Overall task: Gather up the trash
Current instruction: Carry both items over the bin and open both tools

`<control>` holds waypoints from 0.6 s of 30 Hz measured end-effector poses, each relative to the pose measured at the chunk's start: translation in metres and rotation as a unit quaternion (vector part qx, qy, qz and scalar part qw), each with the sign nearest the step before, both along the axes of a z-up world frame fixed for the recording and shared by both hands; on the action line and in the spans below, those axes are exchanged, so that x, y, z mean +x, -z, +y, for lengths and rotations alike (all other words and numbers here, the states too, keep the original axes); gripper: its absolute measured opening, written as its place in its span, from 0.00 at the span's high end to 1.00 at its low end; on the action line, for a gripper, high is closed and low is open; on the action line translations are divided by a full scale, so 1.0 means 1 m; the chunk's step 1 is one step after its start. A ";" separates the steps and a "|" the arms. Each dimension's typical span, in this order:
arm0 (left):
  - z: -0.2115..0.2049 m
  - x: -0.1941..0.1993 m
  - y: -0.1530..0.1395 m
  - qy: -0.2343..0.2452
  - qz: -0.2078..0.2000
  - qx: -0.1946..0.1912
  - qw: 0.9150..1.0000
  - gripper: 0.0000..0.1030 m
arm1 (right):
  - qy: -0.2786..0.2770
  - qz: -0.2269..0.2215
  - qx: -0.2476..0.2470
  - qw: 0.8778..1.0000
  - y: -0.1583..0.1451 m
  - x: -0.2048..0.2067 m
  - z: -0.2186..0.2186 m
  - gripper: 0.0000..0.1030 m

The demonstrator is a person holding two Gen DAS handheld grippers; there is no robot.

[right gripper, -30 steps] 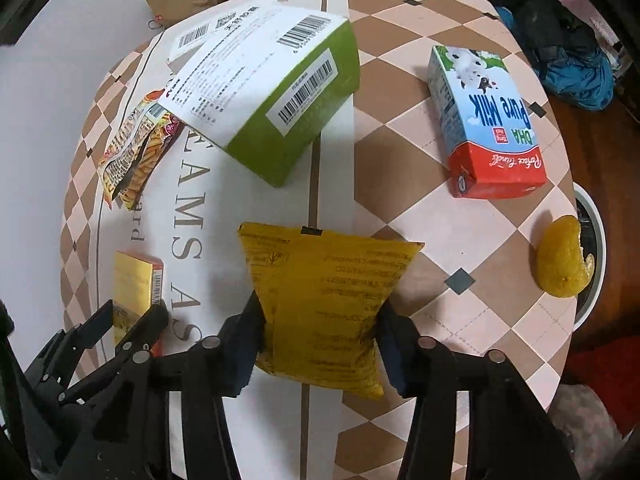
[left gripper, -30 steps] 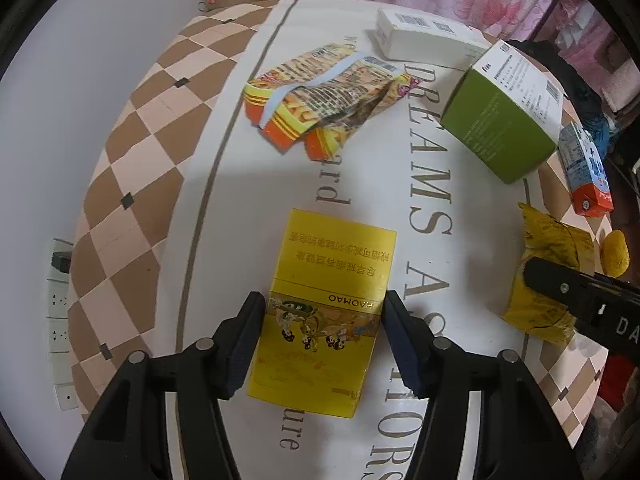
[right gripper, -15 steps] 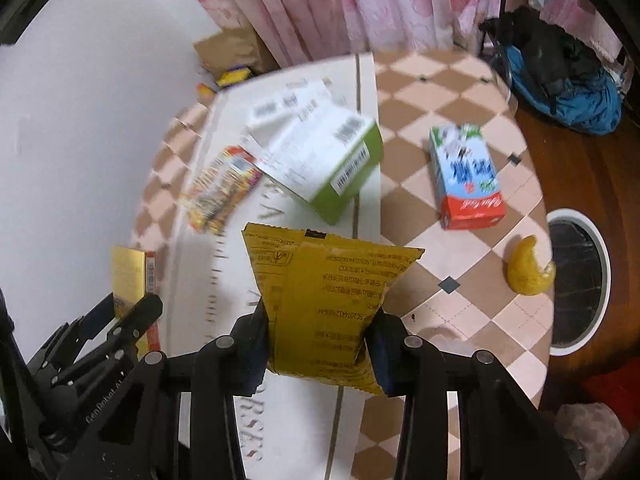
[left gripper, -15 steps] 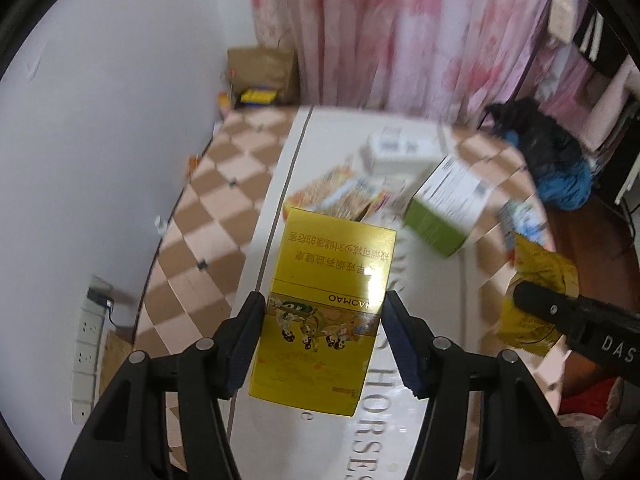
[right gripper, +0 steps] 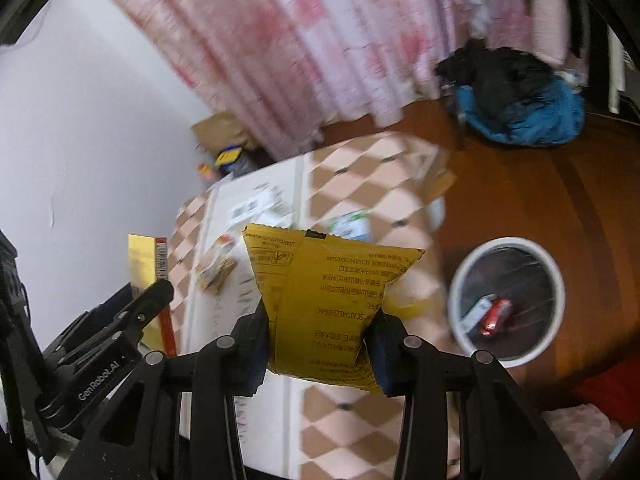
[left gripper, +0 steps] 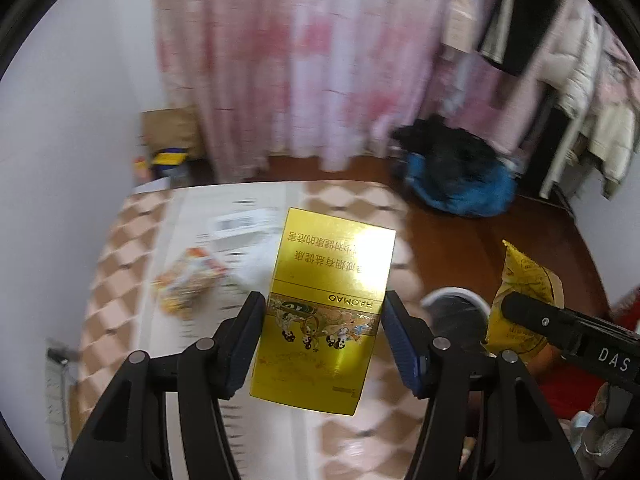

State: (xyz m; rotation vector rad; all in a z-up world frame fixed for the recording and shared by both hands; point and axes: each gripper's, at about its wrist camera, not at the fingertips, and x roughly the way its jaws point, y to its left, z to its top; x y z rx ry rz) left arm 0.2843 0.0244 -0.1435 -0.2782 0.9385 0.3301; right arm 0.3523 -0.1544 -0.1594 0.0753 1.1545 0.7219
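My left gripper [left gripper: 322, 332] is shut on a shiny yellow box [left gripper: 326, 308] and holds it high above the table. My right gripper [right gripper: 320, 328] is shut on a yellow snack bag [right gripper: 326, 296], also lifted well above the table. The bag also shows in the left wrist view [left gripper: 524, 300], and the box in the right wrist view [right gripper: 146, 268]. A white round trash bin [right gripper: 508, 300] stands on the floor to the right of the table and holds some trash. It also shows in the left wrist view [left gripper: 456, 308].
On the checkered table [right gripper: 360, 168] lie an orange snack wrapper [left gripper: 190, 282], white and green boxes [right gripper: 256, 208] and a milk carton [right gripper: 348, 226], all blurred. A blue and black pile [left gripper: 456, 172] lies on the wooden floor by the pink curtain [left gripper: 300, 60].
Both grippers have risen far above the table with the box and the bag held shut. The views have tilted up toward the curtain, and the bin has come into sight.
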 end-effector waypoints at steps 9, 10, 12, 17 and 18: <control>-0.111 0.100 0.055 0.114 0.039 -0.128 0.984 0.45 | 0.114 0.028 -0.037 0.992 0.041 0.070 -0.132 0.58; -0.120 0.110 0.066 0.122 0.049 -0.141 0.981 0.45 | 0.124 0.035 -0.045 0.991 0.052 0.077 -0.144 0.59; -0.140 0.135 0.091 0.138 0.073 -0.166 0.974 0.45 | 0.145 0.057 -0.058 0.986 0.080 0.092 -0.167 0.59; -0.165 0.182 0.149 0.145 0.137 -0.195 0.961 0.45 | 0.187 0.125 -0.071 0.972 0.153 0.120 -0.217 0.59; -0.170 0.192 0.162 0.145 0.153 -0.200 0.957 0.45 | 0.192 0.134 -0.073 0.970 0.165 0.125 -0.222 0.59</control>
